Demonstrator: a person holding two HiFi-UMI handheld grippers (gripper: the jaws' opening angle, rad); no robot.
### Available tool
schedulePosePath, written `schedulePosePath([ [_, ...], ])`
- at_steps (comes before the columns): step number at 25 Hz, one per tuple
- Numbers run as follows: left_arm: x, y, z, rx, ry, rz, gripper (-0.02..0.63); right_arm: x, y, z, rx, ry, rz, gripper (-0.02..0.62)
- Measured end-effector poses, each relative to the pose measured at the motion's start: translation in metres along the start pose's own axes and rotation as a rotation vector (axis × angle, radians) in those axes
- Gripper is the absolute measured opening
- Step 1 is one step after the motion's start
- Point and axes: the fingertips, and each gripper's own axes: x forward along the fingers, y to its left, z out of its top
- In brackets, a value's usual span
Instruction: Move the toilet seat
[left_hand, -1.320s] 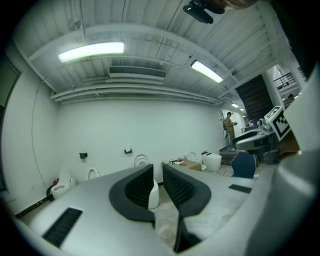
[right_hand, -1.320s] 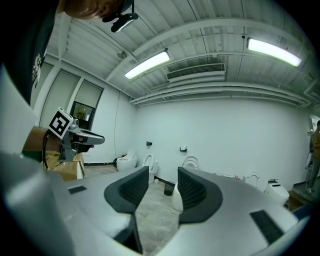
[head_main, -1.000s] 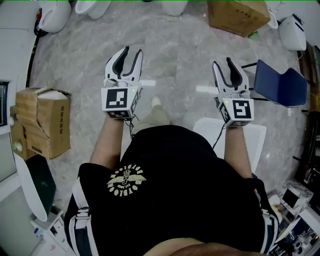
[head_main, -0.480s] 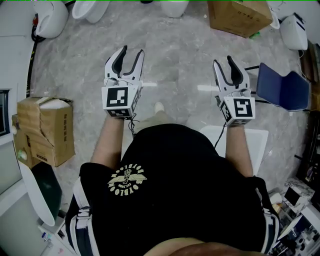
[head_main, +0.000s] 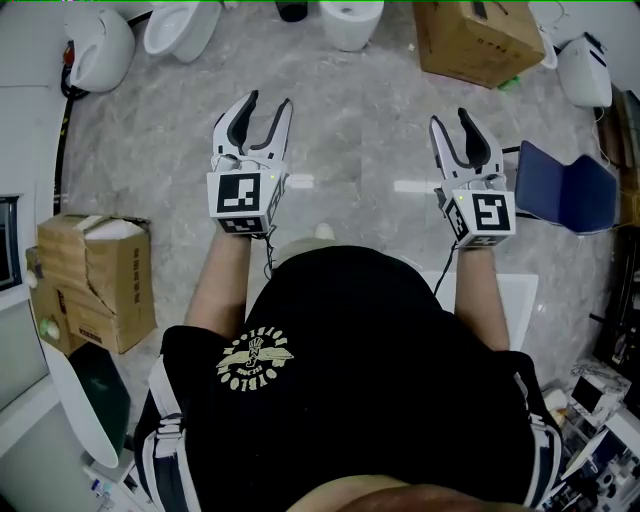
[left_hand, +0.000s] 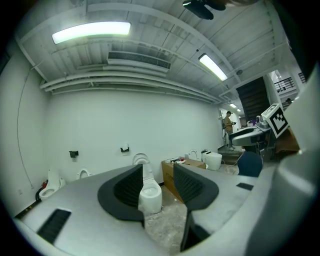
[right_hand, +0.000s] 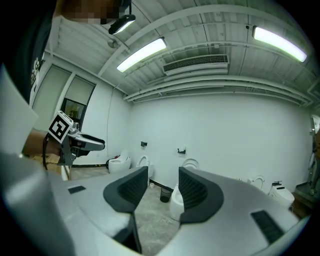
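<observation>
Two tools are out in front of the person (head_main: 340, 380), and both are empty. Starting at the far left, a closed toilet (head_main: 100, 45) sits at the edge of the grey marbled floor (head_main: 340, 130), and lower down a cardboard box (head_main: 95, 280) stands near the person's left arm. Next comes the left tool (head_main: 268, 102), pointing roughly level across the room: its jaws have just been opening and stand apart, with no object held between them. Dead ahead, framed in that gap in the left gripper view, is the white toilet (left_hand: 150, 196). The toilet seat (left_hand: 141, 160) is tipped up against the wall behind the bowl, well apart from either tool. A black bin (right_hand: 164, 195) stands just to the toilet's left in the right gripper view, and a second cardboard box (head_main: 475, 40) stands to its right. On to the right tool (head_main: 450, 118): jaws spread too, gripping nothing, aimed at the same toilet. Furthest right, a blue chair (head_main: 565, 185) stands on the floor near that tool.
</observation>
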Motion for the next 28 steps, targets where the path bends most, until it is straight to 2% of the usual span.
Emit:
schedulePosePath([
  [8,0.016,0.034,-0.012,-0.008,0.012,-0.033,0.173,0.034,0.013,0.008,-0.001,0.005,-0.012,0.182],
  [18,0.013,0.023,-0.019,-0.006,0.036,-0.077,0.173,0.031,0.023,0.005,0.008,0.031,0.008,0.182],
  [28,0.014,0.024,-0.02,-0.018,0.033,-0.05,0.173,0.039,0.021,0.01,-0.009,0.029,0.041,0.181],
])
